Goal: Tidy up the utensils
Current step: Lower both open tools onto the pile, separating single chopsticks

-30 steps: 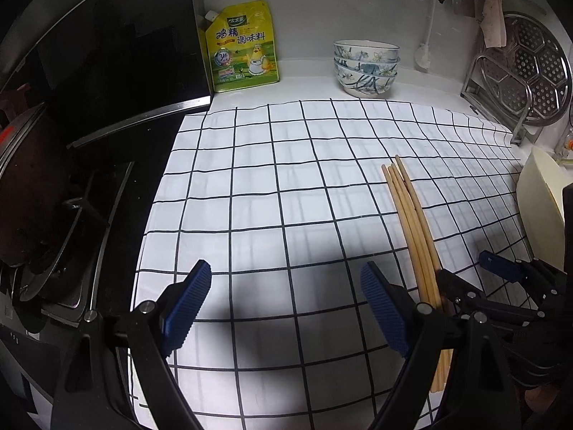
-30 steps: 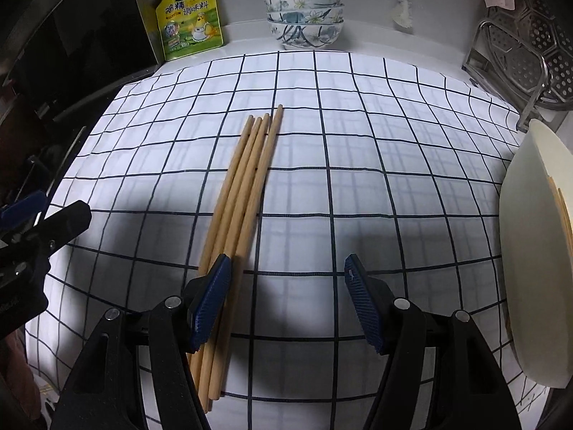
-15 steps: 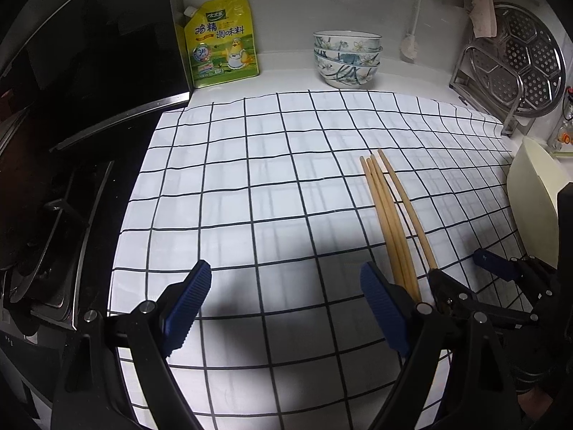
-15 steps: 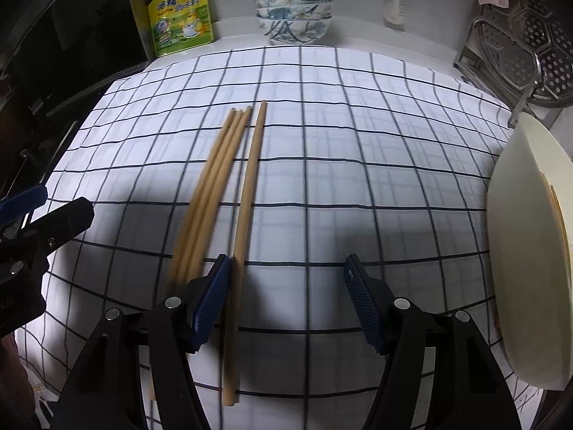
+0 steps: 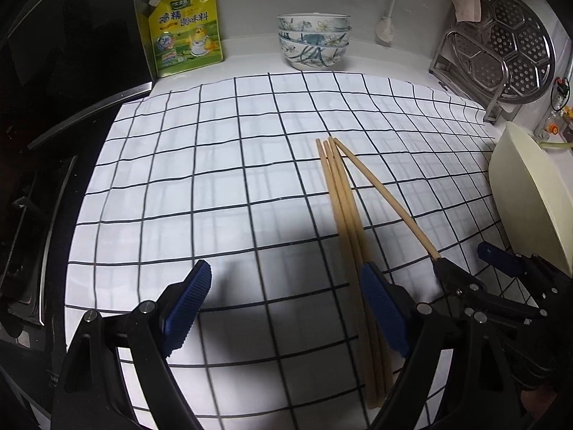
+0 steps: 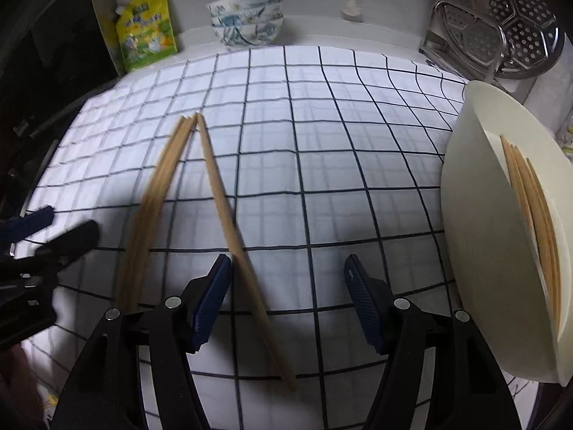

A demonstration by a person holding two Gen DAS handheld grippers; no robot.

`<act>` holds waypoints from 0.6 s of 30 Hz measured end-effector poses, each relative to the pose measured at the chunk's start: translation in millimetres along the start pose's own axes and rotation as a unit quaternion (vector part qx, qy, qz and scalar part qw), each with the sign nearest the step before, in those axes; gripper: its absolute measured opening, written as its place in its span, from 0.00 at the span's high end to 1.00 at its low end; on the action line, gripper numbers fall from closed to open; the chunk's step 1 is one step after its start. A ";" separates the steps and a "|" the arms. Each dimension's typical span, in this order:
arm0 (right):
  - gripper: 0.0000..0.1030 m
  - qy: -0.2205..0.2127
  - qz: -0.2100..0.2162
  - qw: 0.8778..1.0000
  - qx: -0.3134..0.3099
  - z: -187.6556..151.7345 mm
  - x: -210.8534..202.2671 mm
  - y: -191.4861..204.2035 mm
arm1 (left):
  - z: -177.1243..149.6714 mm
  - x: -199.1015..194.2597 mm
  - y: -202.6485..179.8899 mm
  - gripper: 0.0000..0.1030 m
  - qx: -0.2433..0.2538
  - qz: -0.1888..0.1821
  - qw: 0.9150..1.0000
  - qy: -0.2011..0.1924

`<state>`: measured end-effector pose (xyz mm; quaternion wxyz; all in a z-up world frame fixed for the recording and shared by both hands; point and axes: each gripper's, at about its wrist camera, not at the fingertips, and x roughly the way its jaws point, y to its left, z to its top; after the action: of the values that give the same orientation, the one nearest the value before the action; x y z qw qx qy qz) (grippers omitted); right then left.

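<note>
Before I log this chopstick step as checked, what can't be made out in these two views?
- Bundled chopsticks, right wrist view: motion-blurred, so their count is unclear.
- Their near ends, left wrist view: behind a left gripper finger.
- Chopsticks in the cream tray: lower ends behind its rim; the frame edge crops the tray.
- Yellow pouch: small print too small.

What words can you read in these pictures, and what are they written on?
"鸡精调味料": big white characters across the front of the yellow pouch standing against the back wall.
Small green label at the top of that pouch: too small to read.
Round blue badge and the fine print lower on the pouch: too small and blurred to read.
In the right wrist view the pouch is blurred; nothing there can be read.
No writing shows on the bowls, chopsticks or cloth.
</note>
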<state>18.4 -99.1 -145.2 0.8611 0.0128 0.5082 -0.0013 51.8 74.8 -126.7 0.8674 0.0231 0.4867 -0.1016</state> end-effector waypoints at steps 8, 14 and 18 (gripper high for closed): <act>0.39 -0.008 0.010 1.000 0.006 0.7 -9.1 -7.5 | -2.5 15.7 -6.5 0.19 0.003 0.006 1.000 0.014; 0.39 -0.009 0.012 1.000 0.008 1.1 -10.2 -9.6 | -6.7 21.3 -9.1 0.19 0.011 0.013 1.000 0.016; 0.39 -0.009 0.014 1.000 0.006 1.8 -10.0 -8.9 | -6.3 20.9 -11.0 0.17 0.020 0.024 0.999 0.012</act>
<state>15.0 -108.1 -135.7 0.8655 0.0253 0.5003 0.0070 54.8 61.7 -147.1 0.8631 0.0531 0.4940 -0.0899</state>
